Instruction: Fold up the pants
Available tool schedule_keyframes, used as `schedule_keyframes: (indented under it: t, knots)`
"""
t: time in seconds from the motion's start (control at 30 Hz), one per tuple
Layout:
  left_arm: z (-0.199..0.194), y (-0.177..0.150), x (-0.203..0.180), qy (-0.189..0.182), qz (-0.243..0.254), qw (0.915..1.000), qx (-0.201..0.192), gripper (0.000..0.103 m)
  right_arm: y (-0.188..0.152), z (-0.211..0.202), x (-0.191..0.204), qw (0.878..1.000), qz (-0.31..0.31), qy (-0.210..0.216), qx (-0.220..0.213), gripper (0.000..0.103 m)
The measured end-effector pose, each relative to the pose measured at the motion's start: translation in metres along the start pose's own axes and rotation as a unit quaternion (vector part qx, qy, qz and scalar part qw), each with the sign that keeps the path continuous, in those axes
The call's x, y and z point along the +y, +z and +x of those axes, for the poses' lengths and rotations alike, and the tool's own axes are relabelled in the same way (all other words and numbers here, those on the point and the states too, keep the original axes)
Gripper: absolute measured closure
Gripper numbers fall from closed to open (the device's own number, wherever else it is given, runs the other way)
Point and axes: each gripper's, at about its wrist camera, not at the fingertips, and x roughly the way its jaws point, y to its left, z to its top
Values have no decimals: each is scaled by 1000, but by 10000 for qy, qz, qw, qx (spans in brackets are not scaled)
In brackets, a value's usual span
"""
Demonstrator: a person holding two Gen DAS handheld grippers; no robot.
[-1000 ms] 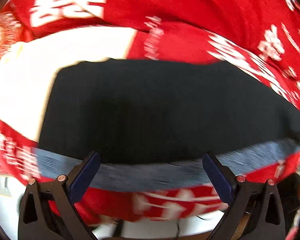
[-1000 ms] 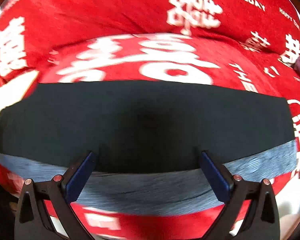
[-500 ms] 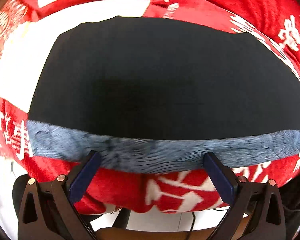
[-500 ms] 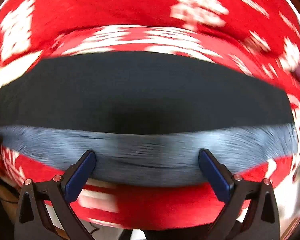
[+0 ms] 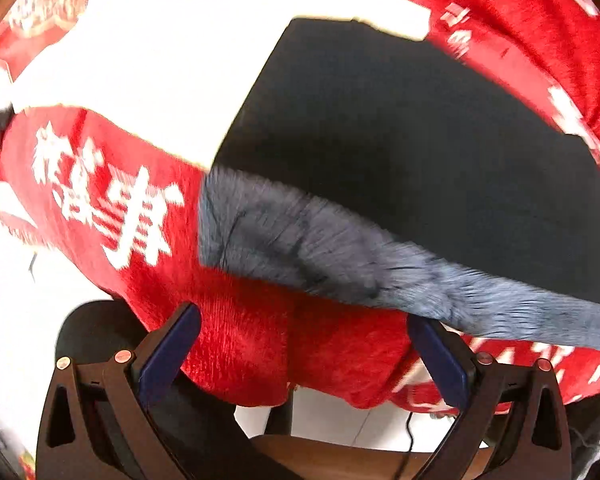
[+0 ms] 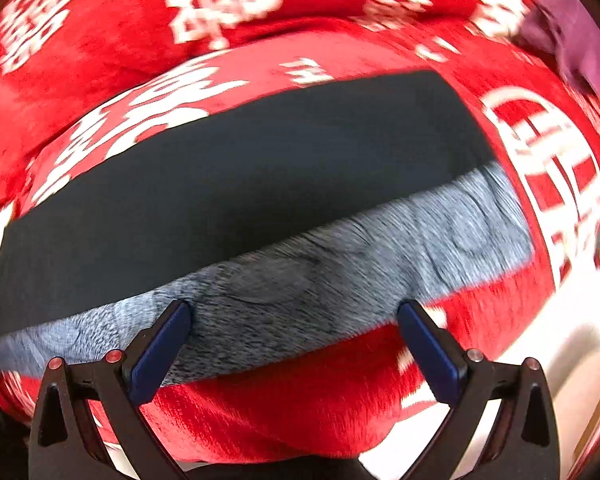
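Observation:
The folded pants [image 5: 400,152] lie flat on a red cushion: a dark navy panel with a grey fleecy band [image 5: 340,256] along the near edge. They also show in the right wrist view [image 6: 240,184], with the grey band [image 6: 340,276] nearest me. My left gripper [image 5: 304,344] is open and empty, just in front of the band's left end. My right gripper [image 6: 296,340] is open and empty, its fingertips at the band's near edge.
The red cover [image 5: 108,208] with white characters drapes over the cushion front. A white patch [image 5: 172,72] lies left of the pants. A purple cloth [image 6: 572,44] sits at the far right. A dark chair [image 5: 100,328] and pale floor show below.
Both grippers have pulled back and outward from the pants; the left view has swung left, the right view right. Both stay open and empty.

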Motion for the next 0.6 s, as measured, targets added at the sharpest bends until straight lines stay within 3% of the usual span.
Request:
schedule_keyframes:
  t: [0.07, 0.13, 0.2, 0.23, 0.3, 0.37, 0.47, 0.53, 0.6]
  knots:
    - [-19, 0, -15, -84, 169, 9993, -309, 0, -5, -14, 18, 9989, -176, -324, -302, 0]
    - [-32, -3, -37, -424, 371, 9971, -506, 0, -12, -23, 39, 9976, -429, -320, -446, 0]
    - [-28, 5, -51, -402, 543, 9966, -475, 0, -19, -28, 60, 9961, -689, -137, -538, 0]
    - [-24, 6, -57, -205, 551, 9975, -381, 0, -22, -28, 69, 9947, -842, -132, -567, 0]
    - [-25, 2, -70, -367, 542, 9973, -320, 0, -28, -23, 79, 9926, -1035, -292, -557, 0]
    - [-27, 0, -90, -428, 810, 9952, -349, 0, -31, -12, 78, 9938, -979, -272, -452, 0]
    - [-20, -5, -114, 85, 1345, 9898, -470, 0, -29, -3, 64, 9975, -634, 118, -278, 0]
    - [-3, 7, -99, 140, 1216, 9923, -185, 0, -28, -1, 55, 9989, -359, 233, -205, 0]
    - [10, 14, -77, -294, 754, 9967, 84, 0, -27, 4, 46, 9989, -132, 448, -101, 0]
